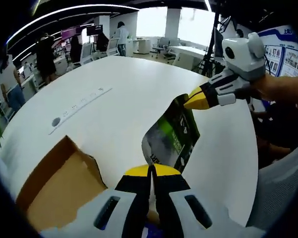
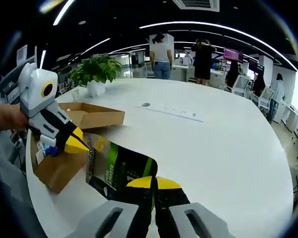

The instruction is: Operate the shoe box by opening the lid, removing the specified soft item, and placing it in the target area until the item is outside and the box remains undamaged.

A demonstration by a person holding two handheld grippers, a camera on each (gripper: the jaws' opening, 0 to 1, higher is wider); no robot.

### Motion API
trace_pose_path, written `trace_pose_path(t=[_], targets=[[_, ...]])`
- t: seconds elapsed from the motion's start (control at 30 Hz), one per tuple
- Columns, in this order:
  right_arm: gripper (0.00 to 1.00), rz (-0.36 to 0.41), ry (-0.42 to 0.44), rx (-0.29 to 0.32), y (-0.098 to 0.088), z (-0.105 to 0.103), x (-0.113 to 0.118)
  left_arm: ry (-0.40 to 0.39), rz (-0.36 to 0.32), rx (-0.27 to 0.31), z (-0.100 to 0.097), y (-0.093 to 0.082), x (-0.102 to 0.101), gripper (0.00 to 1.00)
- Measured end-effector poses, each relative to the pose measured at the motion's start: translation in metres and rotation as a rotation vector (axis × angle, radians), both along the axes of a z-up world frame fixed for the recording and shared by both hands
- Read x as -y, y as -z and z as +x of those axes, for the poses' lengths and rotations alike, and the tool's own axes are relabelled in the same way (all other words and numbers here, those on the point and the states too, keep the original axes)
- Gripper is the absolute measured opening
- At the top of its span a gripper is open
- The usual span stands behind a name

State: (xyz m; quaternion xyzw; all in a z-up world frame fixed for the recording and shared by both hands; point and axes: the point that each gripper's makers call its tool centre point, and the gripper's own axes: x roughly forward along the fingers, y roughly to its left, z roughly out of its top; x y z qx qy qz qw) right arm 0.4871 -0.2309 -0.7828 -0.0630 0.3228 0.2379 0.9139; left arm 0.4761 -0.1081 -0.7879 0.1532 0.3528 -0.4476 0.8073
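A soft green, black and silver pouch (image 1: pixel 170 136) is stretched between both grippers over the white table (image 1: pixel 124 84). My left gripper (image 1: pixel 152 171) is shut on its near edge. My right gripper (image 1: pixel 194 101) comes in from the right and pinches its far top corner. In the right gripper view the right gripper (image 2: pixel 154 182) is shut on the pouch (image 2: pixel 120 171), and the left gripper (image 2: pixel 78 144) pinches its left edge. The open brown shoe box (image 1: pixel 59 186) sits at the lower left; in the right gripper view the box (image 2: pixel 57 171) lies behind the left gripper, flap (image 2: pixel 97 116) open.
A white power strip (image 2: pixel 175 112) lies mid-table. A potted plant (image 2: pixel 95 74) stands at the table's far edge. Several people stand at desks beyond the table. A grey chair (image 1: pixel 283 188) is close at the right. The table edge (image 2: pixel 44 208) runs near the box.
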Motion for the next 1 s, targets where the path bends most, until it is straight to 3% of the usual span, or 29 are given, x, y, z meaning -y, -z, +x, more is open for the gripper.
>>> trace_pose_path(t=[0.57,0.73,0.87,1.0], targets=[[0.0,-0.024,-0.009,0.005,0.017,0.008,0.001,0.115,0.204,0.093,0.008,0.016,0.002,0.0],[0.0,-0.05,-0.021,0.008,0.023,0.011,-0.002,0.192,0.289,0.147,0.007,0.02,0.002,0.0],[0.0,-0.055,-0.018,0.004,0.026,0.013,-0.002,0.206,0.314,0.166,0.009,0.021,0.001,0.0],[0.0,-0.056,-0.018,-0.003,0.031,0.014,-0.003,0.27,0.395,0.218,0.009,0.024,-0.001,0.0]])
